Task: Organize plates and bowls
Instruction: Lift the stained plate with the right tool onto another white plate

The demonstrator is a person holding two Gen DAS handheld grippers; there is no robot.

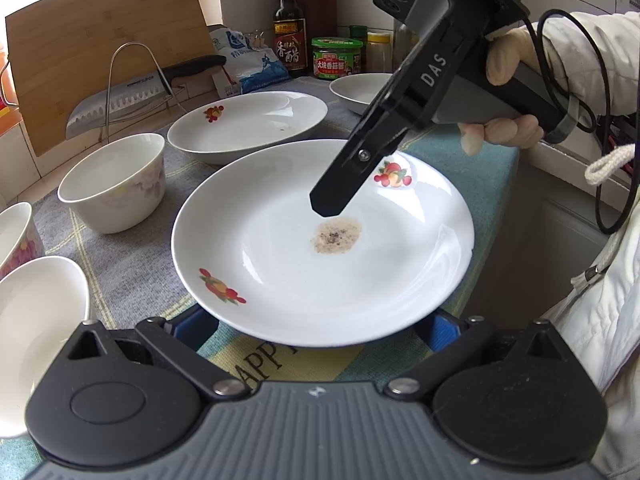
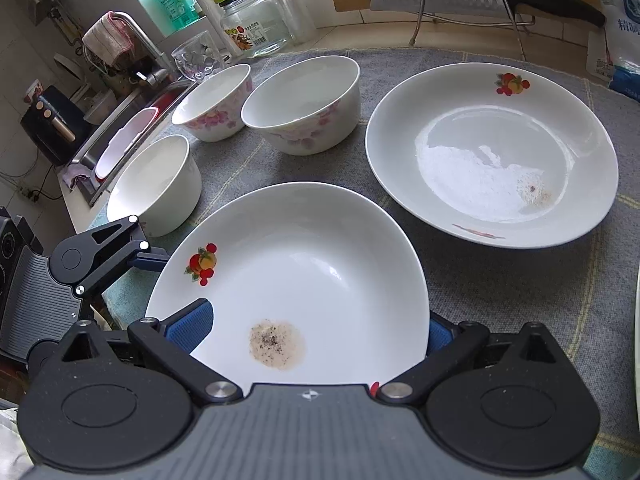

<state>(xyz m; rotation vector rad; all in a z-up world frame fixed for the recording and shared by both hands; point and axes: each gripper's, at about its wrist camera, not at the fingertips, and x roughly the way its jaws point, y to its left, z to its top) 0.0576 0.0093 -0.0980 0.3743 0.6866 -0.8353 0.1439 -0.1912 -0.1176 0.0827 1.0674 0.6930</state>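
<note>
A white plate [image 1: 320, 264] [image 2: 304, 264] with fruit decals and a brown stain lies at the cloth's near edge. My left gripper [image 1: 318, 328] [image 2: 152, 258] is open, its blue pads spread wide and tucked under the plate's near rim. My right gripper [image 2: 314, 330] [image 1: 330, 204] is open too. It comes down from the upper right over the plate's inside, one pad above the plate and the other partly behind the rim. A second stained plate [image 1: 246, 124] [image 2: 492, 152] lies beyond. Three white bowls [image 2: 302, 104] [image 2: 214, 100] [image 2: 156, 184] stand beside it.
Another white dish [image 1: 360, 86] sits at the back. A knife [image 1: 120, 108] rests on a wire rack before a wooden cutting board [image 1: 80, 40]. Sauce bottles and jars [image 1: 290, 32] line the wall. The sink [image 2: 120, 132] lies past the bowls. A gloved hand [image 1: 508, 60] holds the right gripper.
</note>
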